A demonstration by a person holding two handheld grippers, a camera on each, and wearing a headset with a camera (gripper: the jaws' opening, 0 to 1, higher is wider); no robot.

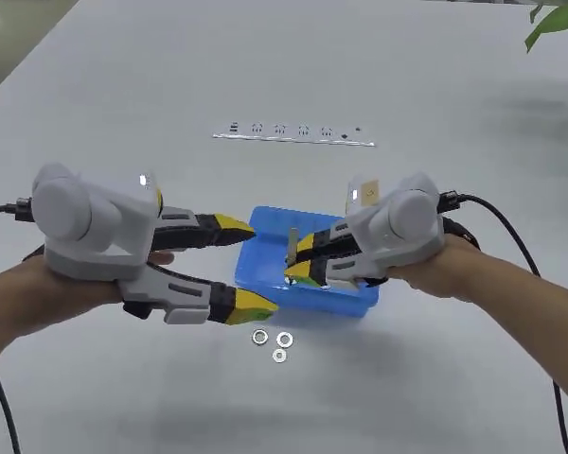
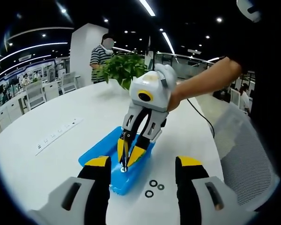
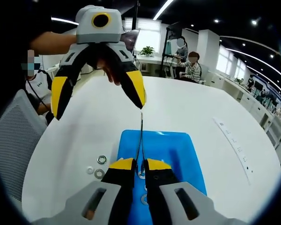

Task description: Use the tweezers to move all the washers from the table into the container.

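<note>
Open-plan office, strip lights overhead, ppl at desks in the bkgd. At a broad white table (image 1: 170,85), a person works w/ a hand-held gripper in each hand over a blue container (image 1: 346,301).

The right hand-held gripper (image 1: 301,260) has its jaws pinched narrow and clamps the tweezers (image 1: 292,241) upright above the container. In the left gripper view the tweezers' tips point down into it, at or just over its floor. What looks like a washer sits at the tips; can't tell if it is gripped or lying loose.

The left hand-held gripper (image 1: 263,267) hovers at the container's near-left edge, jaws spread wide, holding nothing. A power strip (image 1: 293,132) lies well apart on the far side, and a plant (image 1: 554,24) leans in at the corner.

Progress: partly done, by the look of it. The right gripper view shows at least one small ring on the container floor near the jaws, so some of the load seems delivered. Three washers (image 1: 284,339) are left on the table. They are bunched close together just beside the container's near edge, approx. between the two grippers. Each needs a pick w/ the tweezers and a short carry over the rim. Likely step in hand: dropping one washer in, then going for the trio.
</note>
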